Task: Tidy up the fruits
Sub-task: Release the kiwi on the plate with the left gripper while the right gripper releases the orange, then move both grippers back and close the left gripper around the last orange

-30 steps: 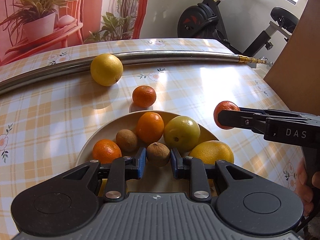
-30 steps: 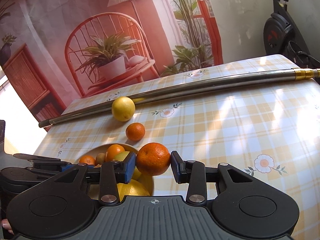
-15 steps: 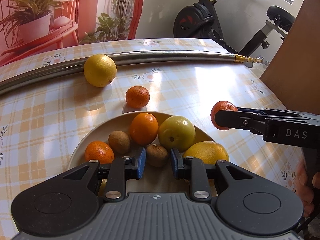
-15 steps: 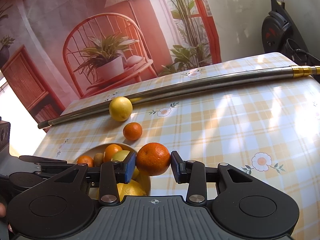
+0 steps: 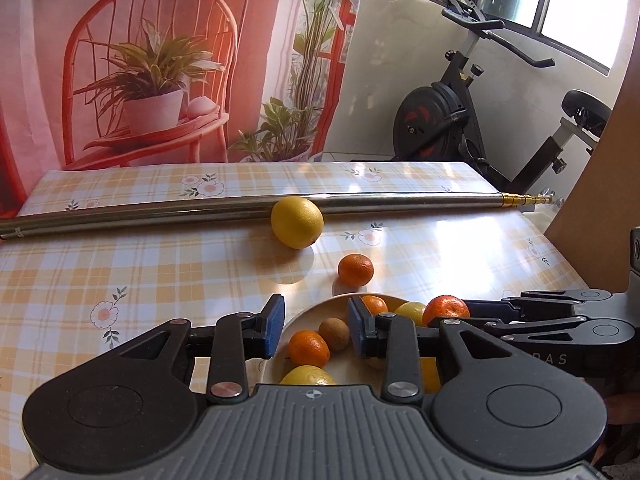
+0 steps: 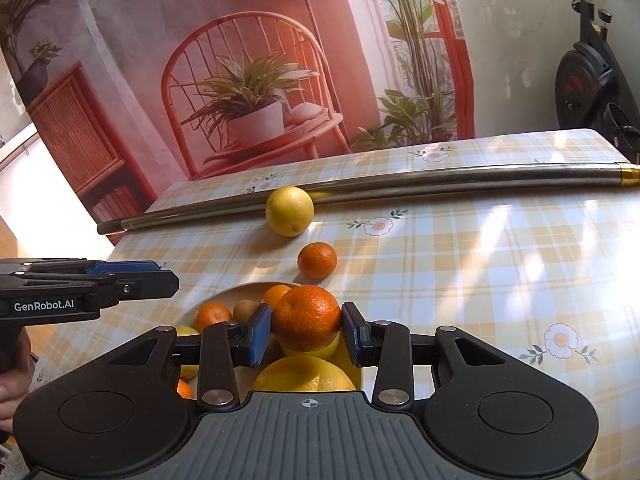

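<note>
- Left gripper (image 5: 316, 330): jaws opening, nothing between the blue pads; it hangs above the table's checked cloth (image 5: 140, 280) with the plate's rim below the gap.
- Right gripper (image 6: 306, 330): pads pinch an orange mandarin (image 6: 306, 317) on both sides, held above the plate (image 6: 224, 296).
- Plate, left wrist view, holds a small mandarin (image 5: 308, 348), a brown kiwi-like fruit (image 5: 334, 334), another orange fruit (image 5: 374, 305) and yellow fruit partly hidden behind the gripper body.
- Loose mandarin (image 6: 317, 260) lies on the cloth just beyond the plate at 12 o'clock, apart from the rim.
- Lemon (image 6: 289, 216) sits further out at 12 o'clock, touching the metal pole (image 6: 460, 180) that lies across the table.
- Exercise bike (image 5: 460, 120) stands past the table at 2 o'clock, left wrist view.
- A hand (image 6: 12, 376) grips the left tool at 9 o'clock, right wrist view.
</note>
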`<action>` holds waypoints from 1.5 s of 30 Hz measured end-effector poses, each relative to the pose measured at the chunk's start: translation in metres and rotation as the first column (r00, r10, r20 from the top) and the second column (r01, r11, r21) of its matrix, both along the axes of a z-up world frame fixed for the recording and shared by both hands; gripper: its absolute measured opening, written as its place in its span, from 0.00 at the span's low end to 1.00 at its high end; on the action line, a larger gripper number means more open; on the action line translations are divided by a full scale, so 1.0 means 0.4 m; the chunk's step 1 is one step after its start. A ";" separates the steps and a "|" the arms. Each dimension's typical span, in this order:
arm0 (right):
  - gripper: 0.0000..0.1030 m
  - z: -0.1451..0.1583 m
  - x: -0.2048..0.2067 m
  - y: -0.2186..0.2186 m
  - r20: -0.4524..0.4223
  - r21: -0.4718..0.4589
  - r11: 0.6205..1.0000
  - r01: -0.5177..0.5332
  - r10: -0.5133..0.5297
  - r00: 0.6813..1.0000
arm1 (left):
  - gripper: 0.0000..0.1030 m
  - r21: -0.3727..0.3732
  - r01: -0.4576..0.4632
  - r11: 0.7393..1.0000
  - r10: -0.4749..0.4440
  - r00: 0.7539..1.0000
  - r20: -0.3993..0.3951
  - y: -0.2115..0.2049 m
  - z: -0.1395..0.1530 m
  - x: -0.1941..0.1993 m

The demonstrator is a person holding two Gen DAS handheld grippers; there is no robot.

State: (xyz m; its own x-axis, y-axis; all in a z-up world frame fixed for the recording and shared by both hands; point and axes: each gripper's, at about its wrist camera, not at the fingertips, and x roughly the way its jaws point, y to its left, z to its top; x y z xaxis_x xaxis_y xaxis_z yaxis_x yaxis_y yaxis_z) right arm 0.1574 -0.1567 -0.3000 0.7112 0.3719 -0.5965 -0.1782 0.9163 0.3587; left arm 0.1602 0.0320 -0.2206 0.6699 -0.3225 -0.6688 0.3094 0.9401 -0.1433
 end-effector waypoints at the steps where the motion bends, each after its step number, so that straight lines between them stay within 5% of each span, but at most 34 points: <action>1: 0.34 0.001 0.004 0.019 -0.006 -0.007 1.000 -0.023 0.023 1.000 | 0.35 -0.014 -0.018 1.000 0.018 1.000 -0.006 0.014 0.000 -0.002; 11: 0.34 -0.032 0.023 0.199 -0.099 -0.085 0.975 -0.206 0.197 0.975 | 0.35 -0.076 -0.104 0.992 0.101 0.994 -0.044 0.099 -0.027 -0.003; 19: 0.34 -0.037 0.026 0.241 -0.110 -0.186 0.954 -0.234 0.216 0.970 | 0.35 -0.103 -0.109 0.989 0.103 0.993 -0.061 0.114 -0.051 0.004; 32: 0.34 -0.034 0.073 0.297 -0.099 -0.395 0.844 -0.362 0.352 0.931 | 0.35 -0.100 -0.122 0.987 0.115 0.990 -0.077 0.107 -0.059 0.014; 40: 0.38 -0.017 0.082 0.269 -0.073 -0.370 0.866 -0.336 0.334 0.940 | 0.35 -0.099 -0.129 0.987 0.123 0.990 -0.067 0.109 -0.047 0.013; 45: 0.38 0.032 0.071 0.195 -0.009 -0.307 0.920 -0.244 0.254 0.967 | 0.35 -0.097 -0.131 0.987 0.125 0.990 -0.066 0.106 -0.044 0.015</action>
